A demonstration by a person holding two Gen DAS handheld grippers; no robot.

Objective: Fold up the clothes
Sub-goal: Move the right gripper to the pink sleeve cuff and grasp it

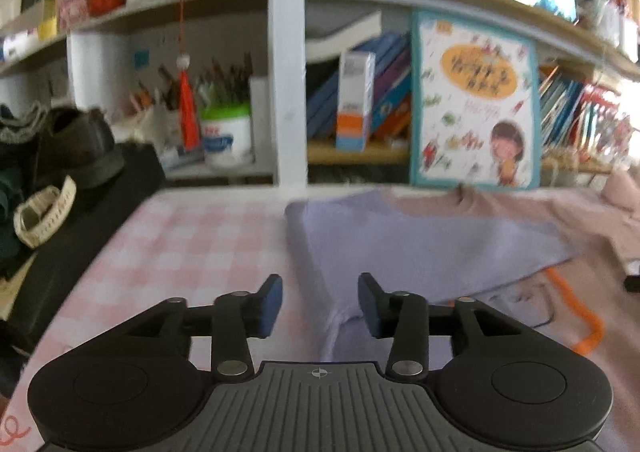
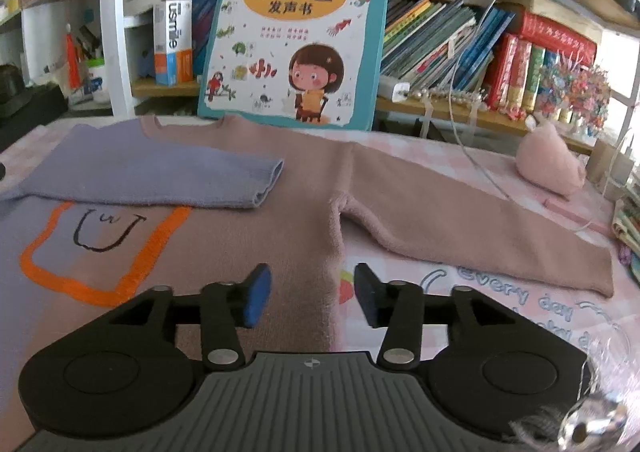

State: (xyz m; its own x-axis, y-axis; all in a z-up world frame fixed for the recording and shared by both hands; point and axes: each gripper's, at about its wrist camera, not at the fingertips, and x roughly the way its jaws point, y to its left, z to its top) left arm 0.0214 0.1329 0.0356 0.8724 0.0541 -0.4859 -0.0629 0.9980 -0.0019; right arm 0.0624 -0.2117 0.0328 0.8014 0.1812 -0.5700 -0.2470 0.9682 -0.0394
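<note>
Sweater (image 2: 248, 188), knit, pink-brown body with lilac left side, lies face-up and flat on the bench (image 2: 460, 292), collar toward the propped children's book (image 2: 296, 32). Lilac sleeve (image 2: 160, 176) is already folded across the chest, cuff ending near the middle; pink-brown sleeve (image 2: 480, 228) is spread outward over the checked cloth, not yet folded.

Left hand-held gripper (image 1: 320, 302): jaws partly open, nothing between the pads, hovering over the lilac side edge. Left view is blurred, so contact with the fabric is probably nil but not certain. Right hand-held gripper (image 2: 310, 296): jaws partly open, empty, above the body's right side seam, just below the armpit.

Handling judgement: soft, light, limp knit; will drape and stretch, slight cling to the cloth. Pinch a doubled edge. Best holds for the remaining sleeve: cuff and shoulder seam.
</note>
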